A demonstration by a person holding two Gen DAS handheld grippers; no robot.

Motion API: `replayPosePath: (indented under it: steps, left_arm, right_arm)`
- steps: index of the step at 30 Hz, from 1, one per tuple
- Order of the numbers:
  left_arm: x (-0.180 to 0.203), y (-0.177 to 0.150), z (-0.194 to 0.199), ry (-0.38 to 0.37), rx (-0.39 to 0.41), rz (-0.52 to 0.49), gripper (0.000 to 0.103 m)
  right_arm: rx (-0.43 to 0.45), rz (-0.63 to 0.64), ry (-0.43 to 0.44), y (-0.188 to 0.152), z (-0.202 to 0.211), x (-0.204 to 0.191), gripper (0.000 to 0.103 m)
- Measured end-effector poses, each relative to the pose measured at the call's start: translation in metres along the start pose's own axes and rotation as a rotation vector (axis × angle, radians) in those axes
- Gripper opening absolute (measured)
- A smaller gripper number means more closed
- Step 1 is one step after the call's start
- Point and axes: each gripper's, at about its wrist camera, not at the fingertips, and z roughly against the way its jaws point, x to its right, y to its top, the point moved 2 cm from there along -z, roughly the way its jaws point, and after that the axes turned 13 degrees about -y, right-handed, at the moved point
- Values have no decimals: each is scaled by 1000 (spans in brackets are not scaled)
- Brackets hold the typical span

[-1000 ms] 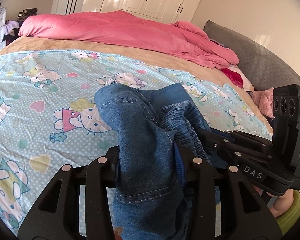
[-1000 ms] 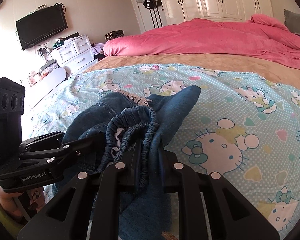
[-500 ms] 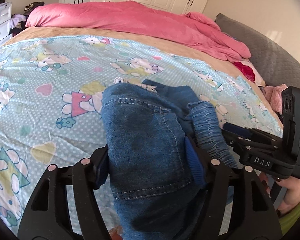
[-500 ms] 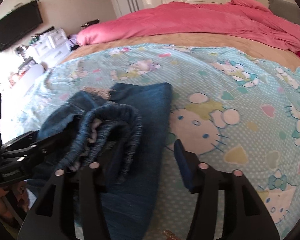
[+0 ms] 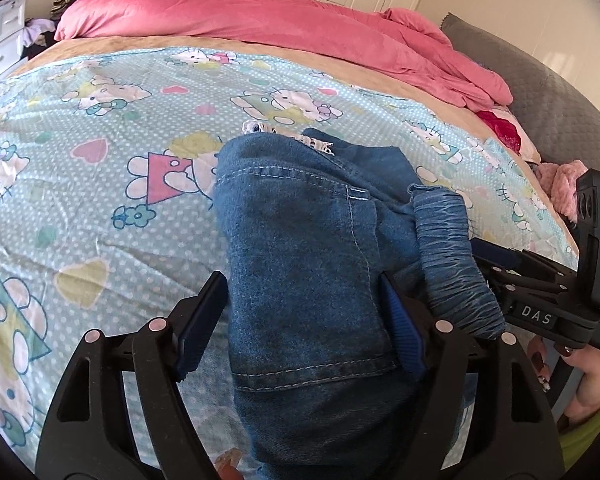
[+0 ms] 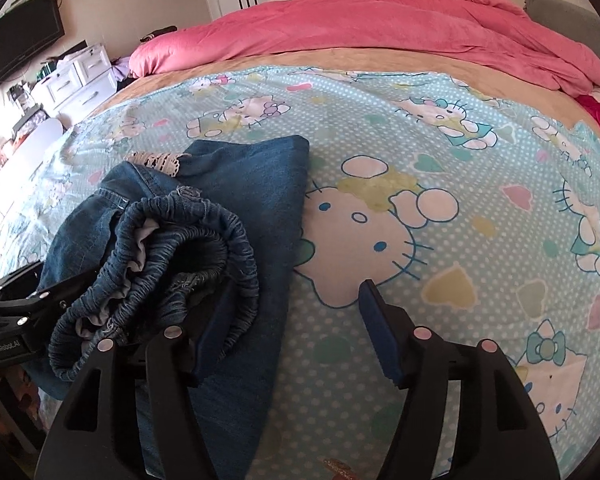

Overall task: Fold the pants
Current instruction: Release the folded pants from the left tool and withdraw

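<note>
Denim pants lie folded in a bundle on a cartoon-print bed sheet, lace-trimmed cuffs at the far end. Left gripper: jaws spread wide, the denim lying between the blue pads with a gap at the left pad. Right gripper: jaws wide apart; the left finger rests beside the gathered elastic waistband, the right finger over bare sheet. Pink duvet behind.
</note>
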Motion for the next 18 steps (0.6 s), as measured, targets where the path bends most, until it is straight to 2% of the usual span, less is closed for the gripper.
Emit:
replayPosePath:
  steps: [5,6,7,9,13,18]
  left_arm:
    - [3,-2,11,-21,17,17,77]
    - [5,-2,16,-22,24,14,79]
    - [7,-1,18,-23,31,12,81]
    - [11,0,29,-24,55,8,92]
    - [22,1,54,-16,103,-1,93]
    - [38,-6,79,11,146,-36,94]
  right_arm:
    - [57,-23,0,-1,19,5,74]
    - [73,-28,-6,-1,24,6,84]
    - [85,-31,-8,-2,28,6,88]
    - [121,-39,-15,-3,41,9,92]
    - [193,-54,-10,-8,70,12,98]
    - [267,-58,-6,-19,104,17,99]
